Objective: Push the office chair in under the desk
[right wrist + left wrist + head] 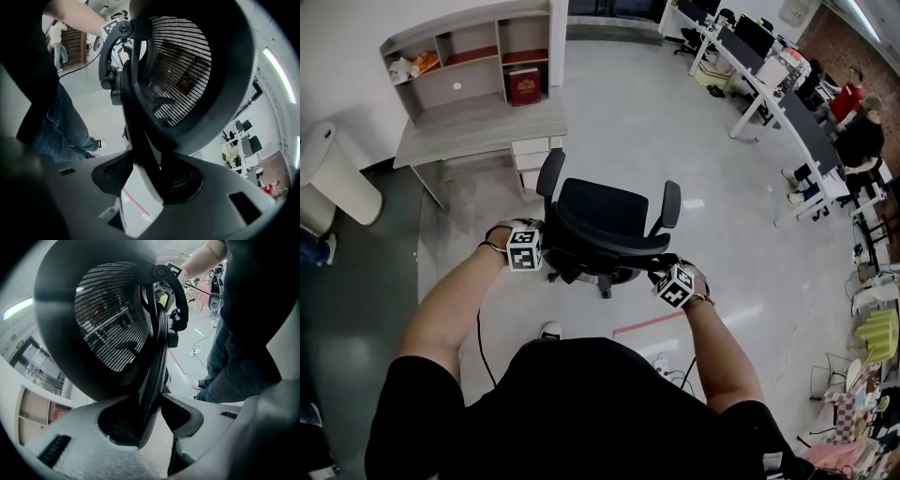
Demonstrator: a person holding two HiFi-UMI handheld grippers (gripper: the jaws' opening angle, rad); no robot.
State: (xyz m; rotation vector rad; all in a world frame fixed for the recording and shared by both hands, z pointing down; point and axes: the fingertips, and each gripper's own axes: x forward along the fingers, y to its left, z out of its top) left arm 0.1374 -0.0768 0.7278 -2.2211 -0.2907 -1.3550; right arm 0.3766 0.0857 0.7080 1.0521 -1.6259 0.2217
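- The floor (722,234), pale and glossy, carries everything.
- The desk (478,131) stands at the floor's far left edge against the wall (347,47), with a shelf unit (473,42) on top.
- The chair (605,211) stands on open floor near the desk's front right corner, not under it. Its seat is toward the desk and its backrest (600,246) toward the person.
- The left gripper (525,248) is at the backrest's left edge, jaws clamped on the frame.
- The right gripper (675,284) is at the backrest's right edge, jaws likewise clenched on the frame.
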